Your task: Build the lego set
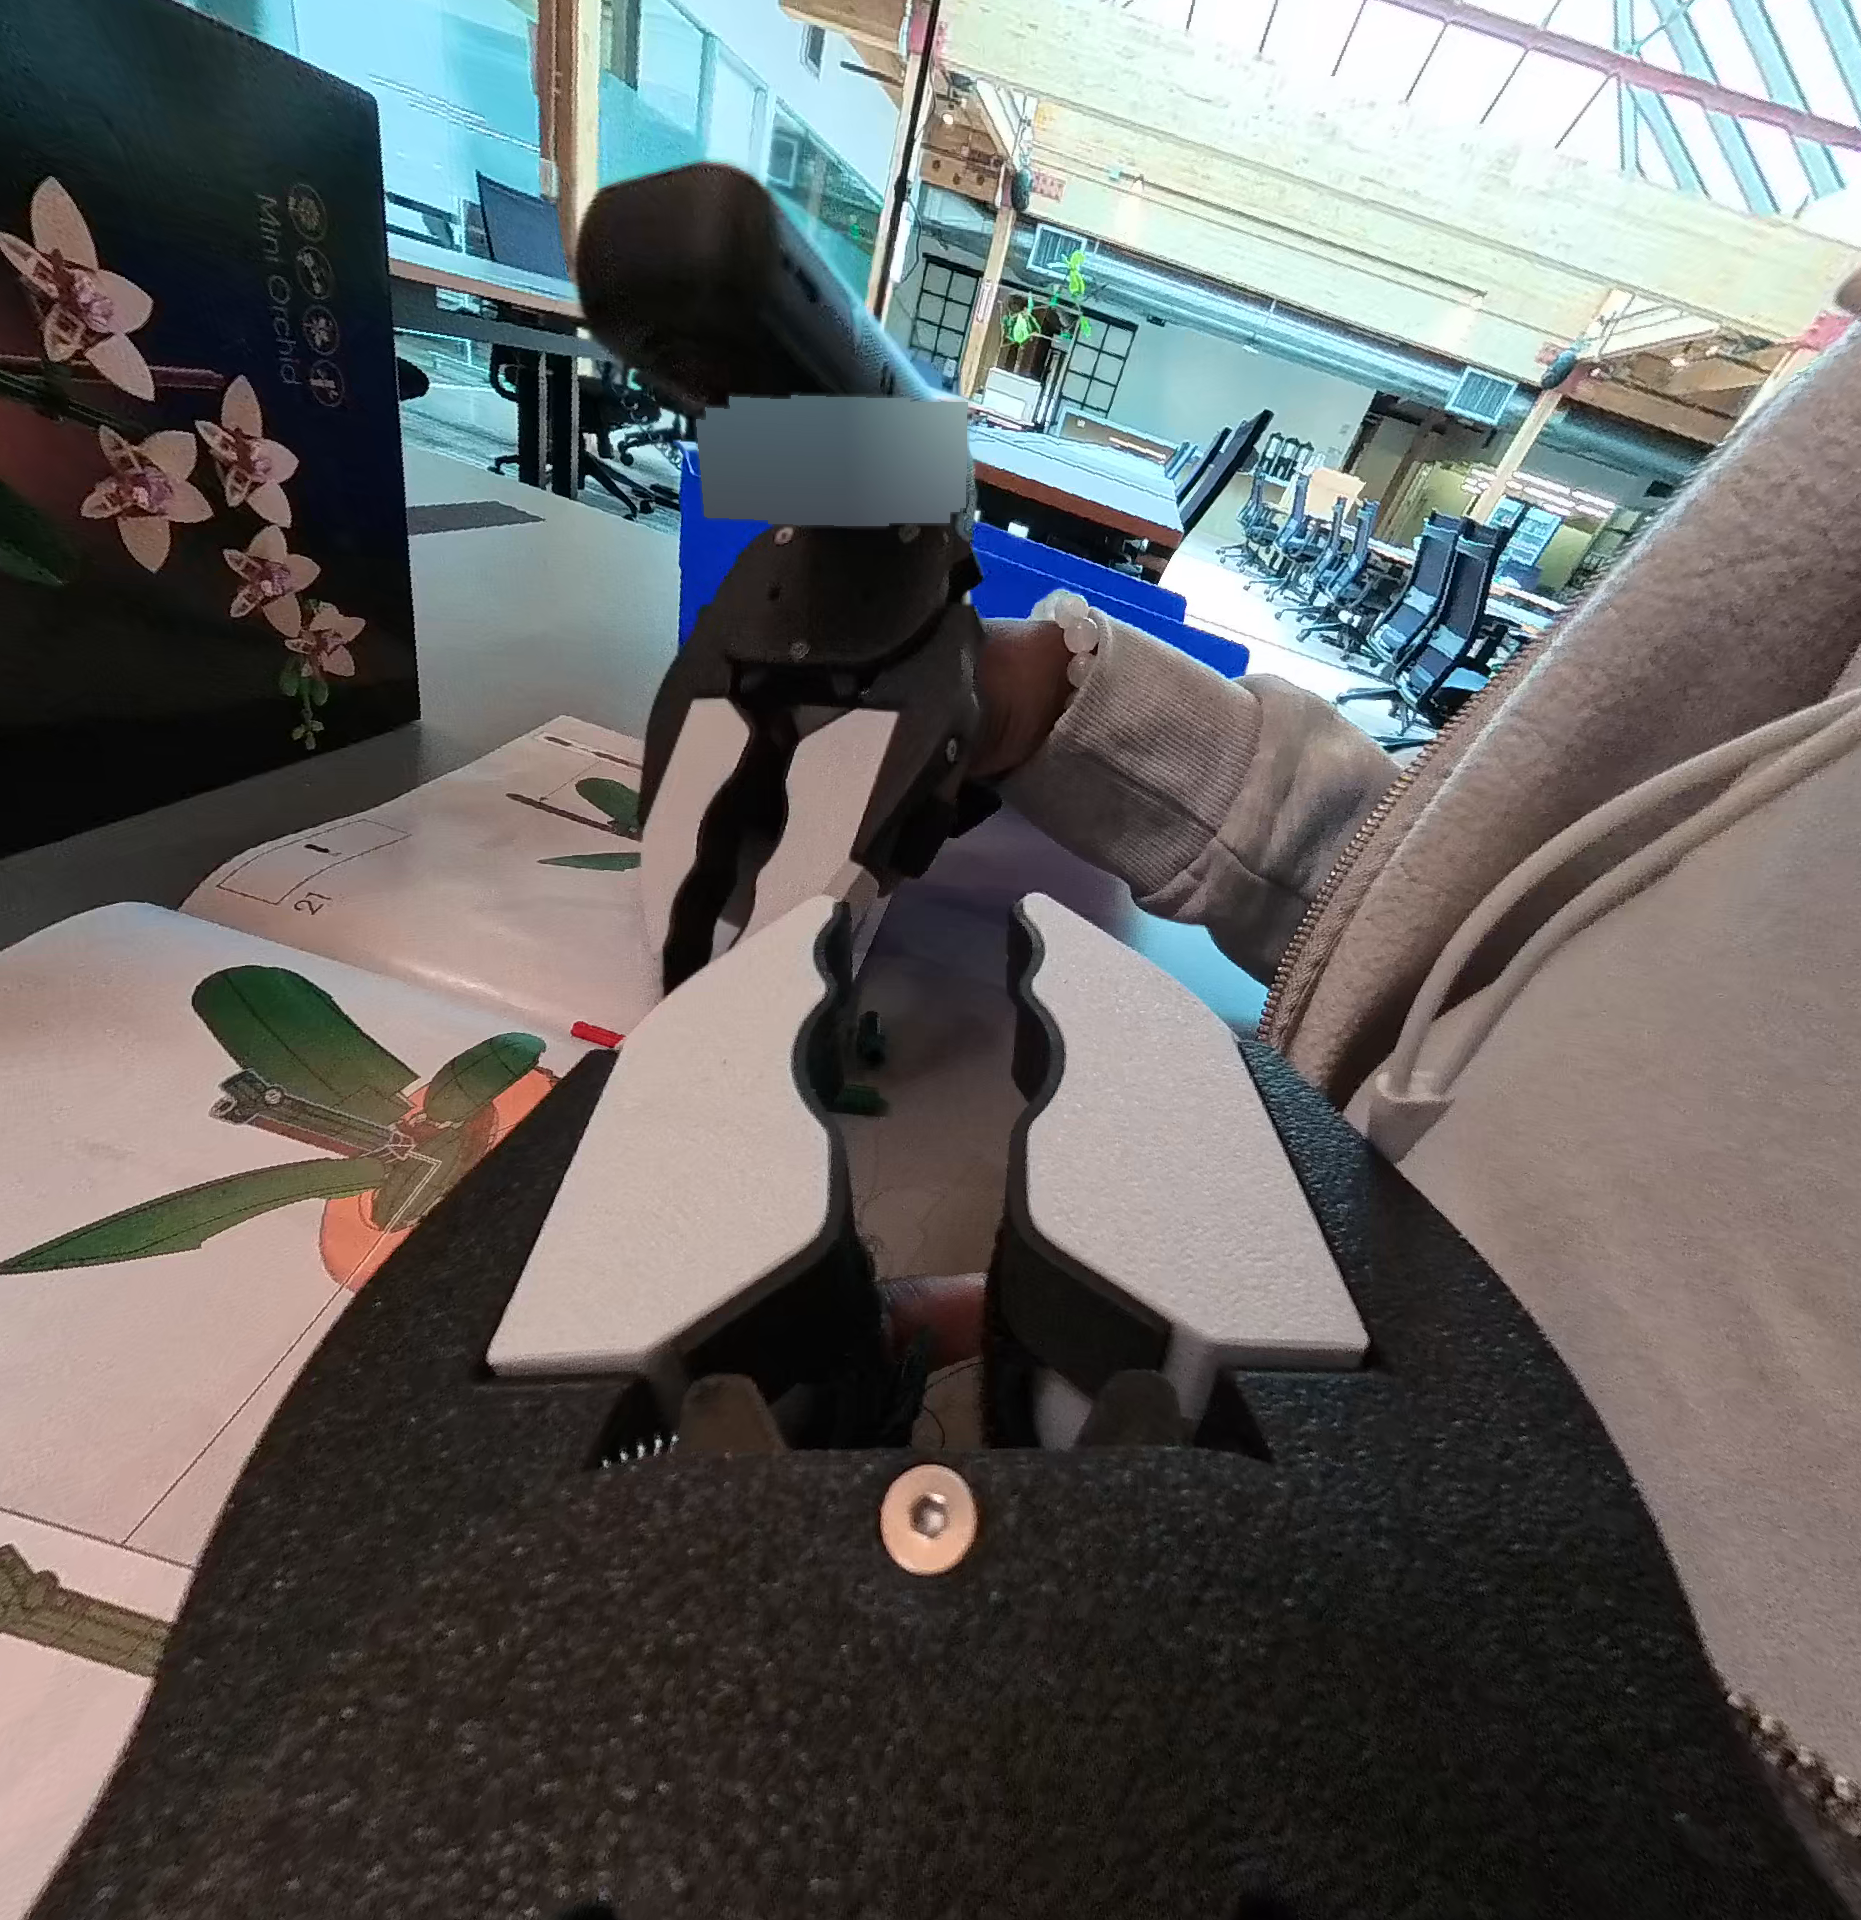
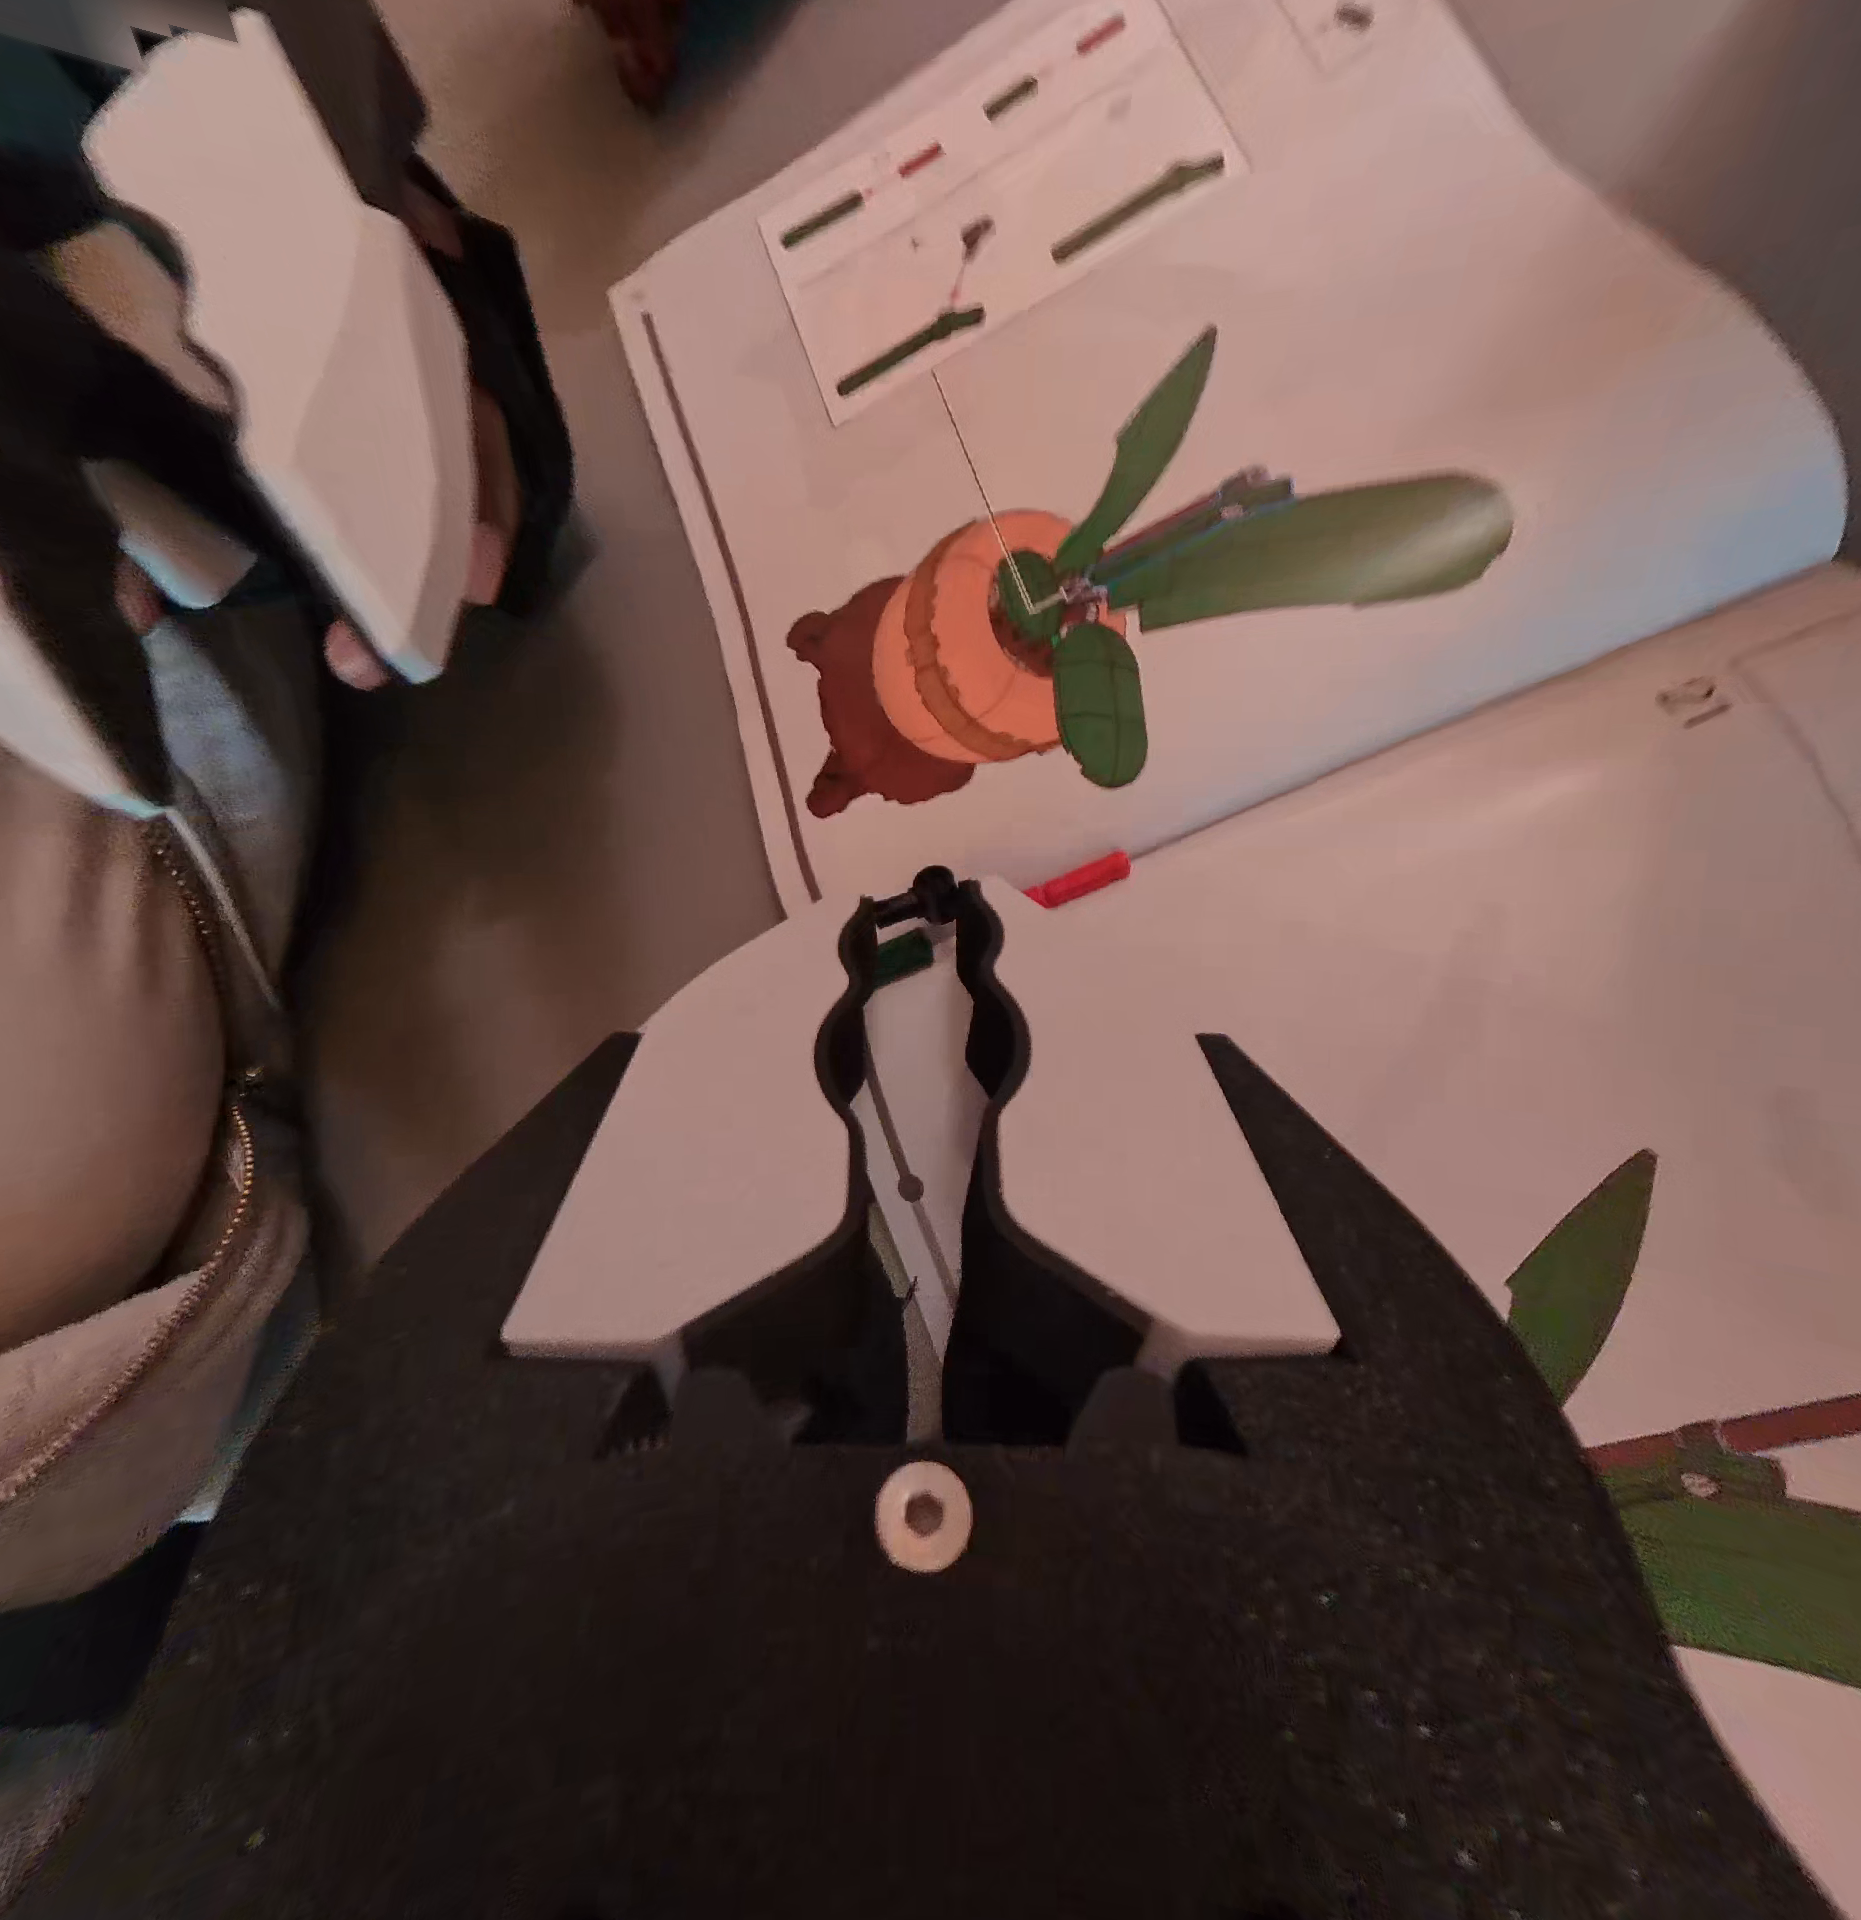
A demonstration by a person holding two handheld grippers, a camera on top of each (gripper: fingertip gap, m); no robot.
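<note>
right tongs [image 2: 921,914]: nearly closed, tips pinching a small black pin piece [image 2: 931,891]; I hold it just above the manual's near edge.
left tongs [image 1: 921,925]: open, nothing between the fingers, aimed toward the right tongs.
green piece [image 2: 902,951]: small, sits just behind the right tips; can't tell if it's joined to the black pin or lying under it.
red pin [image 2: 1077,879]: loose on the manual [image 2: 1425,935], just beside my right tips.
manual: open on the table [image 2: 552,831], showing the pot-and-leaves step.
box [image 1: 178,436]: stands at the far left of the table, well apart.
step, my read: mating the small stem parts, early in the build.
risk 1: pin is held only at the very tips; any twist or side push and it pops out.
risk 2: lowering the right tongs could knock the red pin off the page.
risk 3: left tongs closing in too fast could bump the held piece loose.
</note>
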